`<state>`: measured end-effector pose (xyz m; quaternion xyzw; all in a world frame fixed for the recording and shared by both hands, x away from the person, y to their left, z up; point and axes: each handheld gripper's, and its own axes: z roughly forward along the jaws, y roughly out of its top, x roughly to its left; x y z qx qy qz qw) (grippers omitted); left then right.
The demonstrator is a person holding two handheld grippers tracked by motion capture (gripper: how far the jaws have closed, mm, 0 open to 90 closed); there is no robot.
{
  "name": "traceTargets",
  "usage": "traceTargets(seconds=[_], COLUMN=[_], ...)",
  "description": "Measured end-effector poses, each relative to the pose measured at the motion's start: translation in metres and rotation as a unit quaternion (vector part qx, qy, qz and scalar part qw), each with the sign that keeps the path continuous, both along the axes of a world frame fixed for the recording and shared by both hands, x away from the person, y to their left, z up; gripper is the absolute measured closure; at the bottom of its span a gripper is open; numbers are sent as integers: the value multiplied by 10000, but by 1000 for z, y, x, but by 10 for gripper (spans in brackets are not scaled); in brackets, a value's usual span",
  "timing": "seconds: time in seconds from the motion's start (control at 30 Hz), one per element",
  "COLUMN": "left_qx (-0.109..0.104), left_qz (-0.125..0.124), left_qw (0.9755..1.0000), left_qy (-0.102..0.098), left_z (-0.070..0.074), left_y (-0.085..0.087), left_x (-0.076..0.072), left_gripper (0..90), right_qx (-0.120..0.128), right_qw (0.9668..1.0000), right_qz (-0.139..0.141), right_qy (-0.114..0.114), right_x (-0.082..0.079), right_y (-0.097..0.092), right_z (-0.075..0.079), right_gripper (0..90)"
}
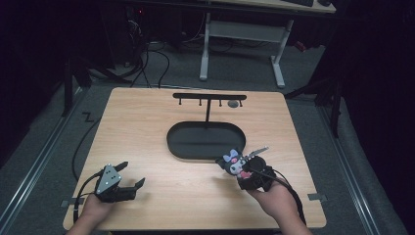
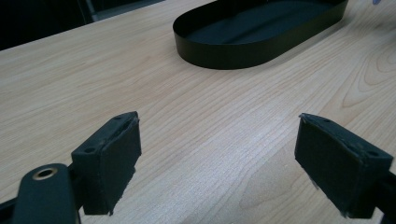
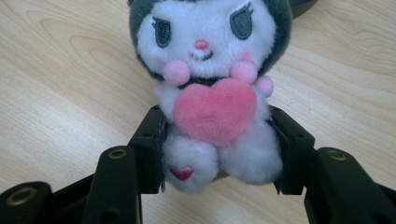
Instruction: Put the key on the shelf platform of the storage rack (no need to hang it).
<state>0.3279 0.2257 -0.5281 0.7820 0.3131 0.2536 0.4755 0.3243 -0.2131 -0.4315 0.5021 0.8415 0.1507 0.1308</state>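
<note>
On the near right part of the desk (image 1: 147, 122), item one: plush toy (image 3: 212, 93), a white-faced, dark-hooded doll hugging a pink heart, held by my right gripper (image 3: 219, 154) with its fingers (image 3: 149, 140) clamped on the toy's lower body from both sides, face toward the gripper camera. In the high view the plush toy (image 1: 232, 162) sits just beside the near right end of the black oval tray (image 1: 205, 147), with a short metal chain (image 1: 257, 151) sticking out from its head. Item two: black hanger stand (image 1: 209, 96), a T-shaped bar with small pegs, rising from the far side of the tray. Item three: left gripper (image 1: 128, 177), idle at the near left of the desk, fingers (image 2: 109, 158) wide apart with nothing between them. Handling note: I judge the step in hand to be carrying the toy toward the stand. To do it well I keep the squeeze firm on the soft body, since plush compresses and can slip, keep the chain end free and leading, and clear the tray's rim on the way over.
</note>
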Motion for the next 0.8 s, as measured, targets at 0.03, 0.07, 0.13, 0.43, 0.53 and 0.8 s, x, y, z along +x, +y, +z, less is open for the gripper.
traceTargets(seconds=[0.03,0.07,0.13,0.43,0.53,0.8], left_qx=[4,0,5,0,-1,18], left_qz=[-1,-1,-2,-5,-6,-18], left_qw=[10000,10000,10000,10000,10000,10000], left_qy=[3,-3,0,8,10,-4], left_z=[0,0,0,0,0,0], left_y=[0,0,0,0,0,0], left_x=[0,0,0,0,0,0], left_gripper=[154,154,154,154,155,155], right_qx=[-23,1,-15,-6,21,178], right_qw=[10000,10000,10000,9999,9999,9995], right_qz=[-8,-20,-48,-139,-151,-238], right_qy=[1,-2,3,-25,-24,-64], right_x=[1,3,6,22,26,39], right_y=[0,0,0,1,3,9], right_z=[1,1,2,3,3,5], right_gripper=[480,480,479,480,480,482])
